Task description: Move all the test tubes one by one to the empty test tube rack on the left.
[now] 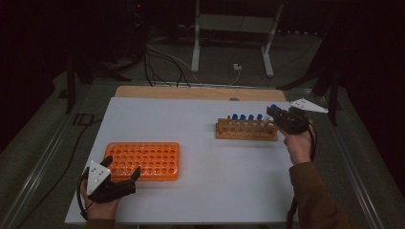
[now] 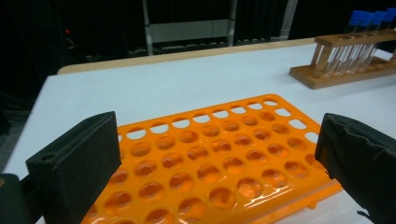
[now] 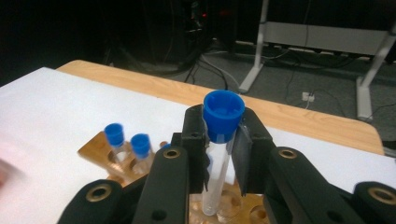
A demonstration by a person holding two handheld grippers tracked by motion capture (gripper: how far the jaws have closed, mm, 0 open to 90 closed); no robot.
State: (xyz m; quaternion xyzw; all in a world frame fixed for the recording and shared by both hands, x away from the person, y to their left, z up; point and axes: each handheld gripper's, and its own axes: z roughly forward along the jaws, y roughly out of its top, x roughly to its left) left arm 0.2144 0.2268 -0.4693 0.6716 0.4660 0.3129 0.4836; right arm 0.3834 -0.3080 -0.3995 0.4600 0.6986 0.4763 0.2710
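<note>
1. The right gripper (image 3: 223,154) has its fingers (image 3: 194,135) clamped on a clear test tube (image 3: 215,179) just under its blue cap (image 3: 223,114). The tube stands upright, its long axis vertical, with its lower end still at the wooden rack (image 1: 246,131) at the far right of the worktop (image 1: 200,157).
2. The orange rack (image 1: 143,160) lies well apart from the tube, to the near left. The coming move looks like a lift straight up along the tube's axis, then a carry across and toward the person.
3. The left gripper (image 1: 117,179) is the nearer one to the orange rack. Its fingers (image 2: 74,168) stand wide with nothing held, and in the left gripper view the rack's near edge shows between them.
4. The tube is smooth, round and glassy, and its ribbed plastic cap is wider than its body. The wooden rack is varnished and holds other blue-capped tubes (image 1: 246,119) in a row. The orange rack is glossy moulded plastic with a grid of round holes, all empty as far as can be seen.
</note>
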